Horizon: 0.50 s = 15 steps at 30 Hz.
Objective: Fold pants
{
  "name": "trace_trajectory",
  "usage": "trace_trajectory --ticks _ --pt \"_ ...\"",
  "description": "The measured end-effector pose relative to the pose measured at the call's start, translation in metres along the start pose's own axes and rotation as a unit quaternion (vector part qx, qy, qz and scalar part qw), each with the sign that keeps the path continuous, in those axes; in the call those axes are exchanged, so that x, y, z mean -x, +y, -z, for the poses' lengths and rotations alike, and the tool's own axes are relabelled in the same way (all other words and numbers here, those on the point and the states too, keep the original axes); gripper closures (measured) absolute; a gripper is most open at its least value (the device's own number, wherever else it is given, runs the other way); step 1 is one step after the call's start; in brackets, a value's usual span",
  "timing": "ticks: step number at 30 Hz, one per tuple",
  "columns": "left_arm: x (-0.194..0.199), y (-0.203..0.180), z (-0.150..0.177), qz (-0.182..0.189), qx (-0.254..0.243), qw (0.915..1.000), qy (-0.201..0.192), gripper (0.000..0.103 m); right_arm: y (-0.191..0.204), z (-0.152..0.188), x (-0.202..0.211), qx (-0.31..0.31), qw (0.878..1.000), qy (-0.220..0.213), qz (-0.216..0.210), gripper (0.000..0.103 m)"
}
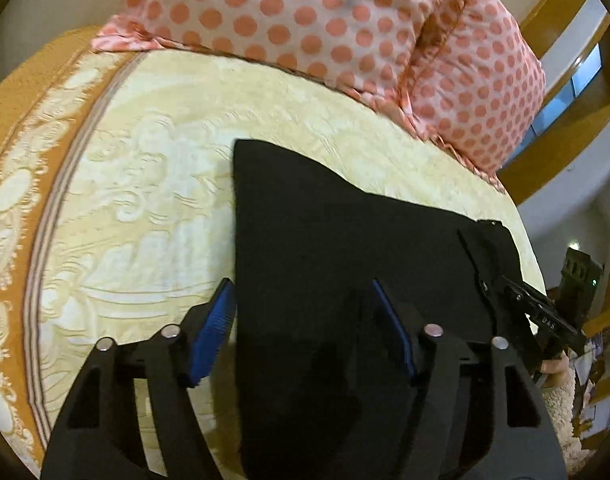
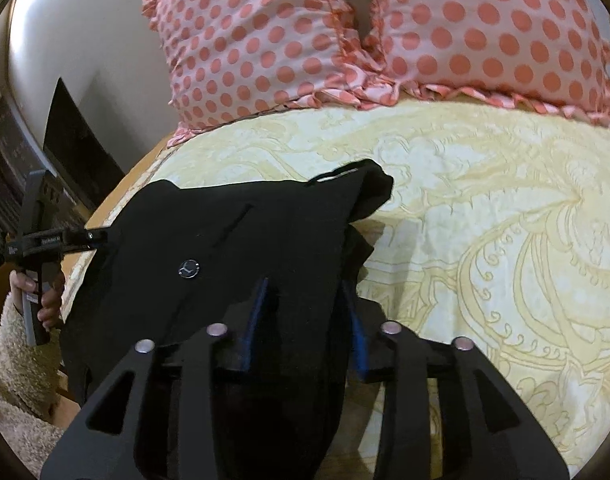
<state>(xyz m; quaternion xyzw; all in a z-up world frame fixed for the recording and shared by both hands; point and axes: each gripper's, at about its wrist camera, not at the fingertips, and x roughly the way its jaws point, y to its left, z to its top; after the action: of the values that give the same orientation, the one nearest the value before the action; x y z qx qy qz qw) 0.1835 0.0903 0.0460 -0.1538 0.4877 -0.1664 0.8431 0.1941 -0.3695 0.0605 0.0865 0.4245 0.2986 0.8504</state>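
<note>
Left wrist: black pants (image 1: 337, 248) lie between parted left tongs (image 1: 303, 300).

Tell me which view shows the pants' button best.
The right wrist view: the button sits unobstructed on the black pants, left of the right gripper. In the left wrist view the pants are dark and no button can be made out.

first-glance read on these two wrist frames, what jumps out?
The black pants lie across the near part of a cream-and-gold patterned bedspread, with each gripper's blue-padded jaws open around an edge of the fabric. Behind them, two pink polka-dot pillows fill the head of the bed.
</note>
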Motion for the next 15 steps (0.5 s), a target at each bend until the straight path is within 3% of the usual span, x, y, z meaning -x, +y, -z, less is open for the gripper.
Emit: trace_trajectory --ticks 3,5,6,7,15 --pt "-0.005 -0.002 0.0 -0.008 -0.002 1.0 0.002 0.051 -0.008 0.0 -0.004 -0.019 1.0 0.002 -0.015 0.06" --pt "-0.005 -0.002 0.0 -0.005 0.003 1.0 0.0 0.074 -0.007 0.001 -0.003 -0.015 1.0 -0.003 -0.024 0.069" --pt "-0.003 -0.002 0.0 -0.005 0.007 1.0 -0.006 0.08 -0.003 0.002 -0.001 -0.004 1.0 -0.008 -0.028 0.078" --pt "-0.002 -0.004 -0.001 -0.005 0.006 0.9999 -0.009 0.088 0.001 0.002 0.0 0.005 1.0 -0.011 -0.025 0.082" --pt "0.016 -0.03 -0.015 -0.019 -0.033 0.9986 -0.037 0.094 0.005 -0.021 0.01 0.007 0.999 -0.02 -0.031 0.087"
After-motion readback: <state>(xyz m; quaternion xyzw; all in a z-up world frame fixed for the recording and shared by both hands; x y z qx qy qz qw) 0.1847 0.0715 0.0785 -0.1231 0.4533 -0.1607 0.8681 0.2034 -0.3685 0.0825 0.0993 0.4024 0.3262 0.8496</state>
